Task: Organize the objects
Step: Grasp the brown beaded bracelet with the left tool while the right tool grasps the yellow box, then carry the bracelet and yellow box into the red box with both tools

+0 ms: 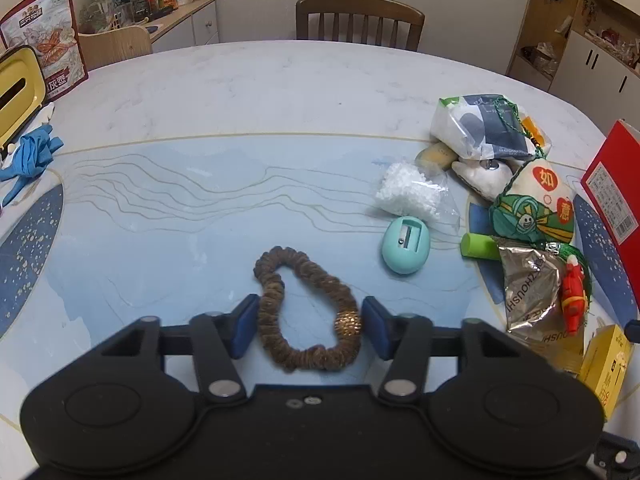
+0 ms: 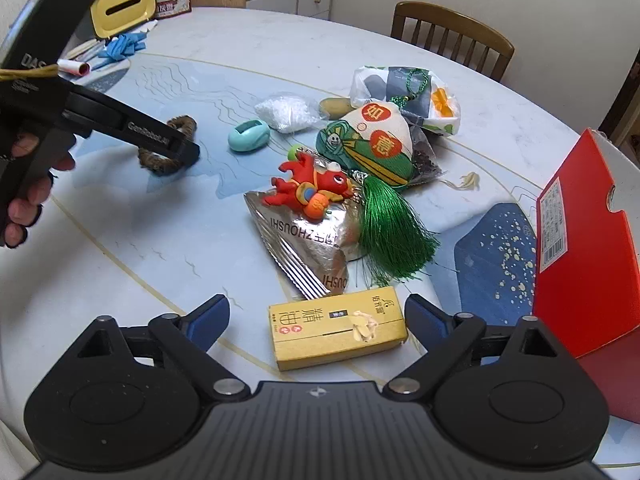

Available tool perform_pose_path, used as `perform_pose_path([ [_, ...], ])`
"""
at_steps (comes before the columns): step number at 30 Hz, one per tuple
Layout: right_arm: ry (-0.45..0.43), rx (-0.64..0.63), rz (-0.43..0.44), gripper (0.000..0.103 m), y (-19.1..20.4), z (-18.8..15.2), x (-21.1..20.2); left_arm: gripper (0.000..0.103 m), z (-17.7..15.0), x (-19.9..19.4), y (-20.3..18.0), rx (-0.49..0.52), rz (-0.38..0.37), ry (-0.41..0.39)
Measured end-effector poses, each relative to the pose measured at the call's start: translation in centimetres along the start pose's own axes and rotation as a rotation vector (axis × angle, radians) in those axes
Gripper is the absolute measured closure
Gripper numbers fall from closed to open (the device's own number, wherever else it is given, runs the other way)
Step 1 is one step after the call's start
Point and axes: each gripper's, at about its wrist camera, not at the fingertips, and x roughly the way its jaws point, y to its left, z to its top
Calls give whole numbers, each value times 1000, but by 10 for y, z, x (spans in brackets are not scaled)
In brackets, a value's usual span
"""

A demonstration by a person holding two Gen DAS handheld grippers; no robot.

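A brown scrunchie point(image 1: 308, 312) with a gold band lies on the blue table mat. My left gripper point(image 1: 310, 326) is open, and its blue pads point(image 1: 244, 326) stand on either side of the scrunchie, close to it. In the right wrist view a hand holds that left gripper point(image 2: 184, 148) low over the scrunchie point(image 2: 182, 122). My right gripper point(image 2: 318, 316) is open near the table's front edge. A yellow carton point(image 2: 338, 328) lies flat between its fingertips, and neither pad grips it.
A teal egg-shaped sharpener point(image 1: 405, 245), a bag of white beads point(image 1: 408, 192), a silver foil packet point(image 2: 304, 248), a red toy figure point(image 2: 308, 188) and a green tasselled sachet point(image 2: 376, 144) crowd the right half. A red box point(image 2: 584, 248) stands far right. A yellow tissue box point(image 1: 16, 92) and blue glove point(image 1: 32, 152) sit far left.
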Motion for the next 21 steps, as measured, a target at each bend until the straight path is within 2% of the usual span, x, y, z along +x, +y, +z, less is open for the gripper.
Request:
perform_pose_path([
  [2, 5, 5, -7, 14, 0, 0, 1, 67, 1, 0, 1, 5, -8, -7],
  [4, 13, 8, -16, 19, -1, 0, 2, 75, 1, 0, 1, 10, -13, -12],
  [7, 25, 15, -28, 26, -2, 0, 4, 81, 1, 0, 2, 21, -14, -15],
  [21, 29, 79, -15, 30, -7, 2, -8, 84, 1, -18, 9, 21, -64, -26],
])
